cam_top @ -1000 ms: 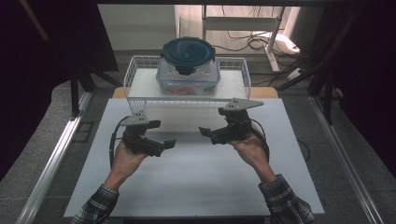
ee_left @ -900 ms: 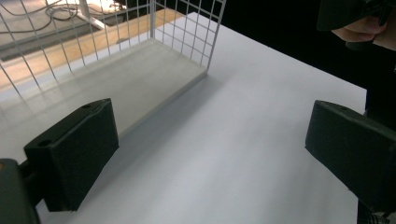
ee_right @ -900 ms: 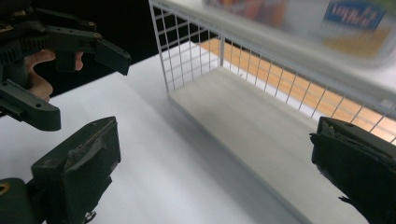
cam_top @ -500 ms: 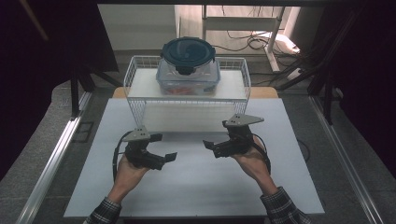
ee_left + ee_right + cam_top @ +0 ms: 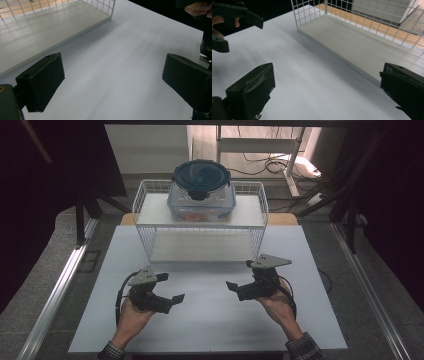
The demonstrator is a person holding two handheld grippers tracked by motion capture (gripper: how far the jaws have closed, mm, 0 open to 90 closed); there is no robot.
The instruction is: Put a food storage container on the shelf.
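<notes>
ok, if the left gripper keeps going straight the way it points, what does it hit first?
Likely the right gripper. The left gripper, open, points across the white table toward it, with bare table between them. Depth is unclear, so it might pass just in front.

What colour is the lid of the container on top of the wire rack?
Dark teal-blue lid on a clear container; it shows best in the high view.

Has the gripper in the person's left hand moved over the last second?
Yes. The left gripper has drawn back toward the person, away from the wire rack, which stayed put.
</notes>
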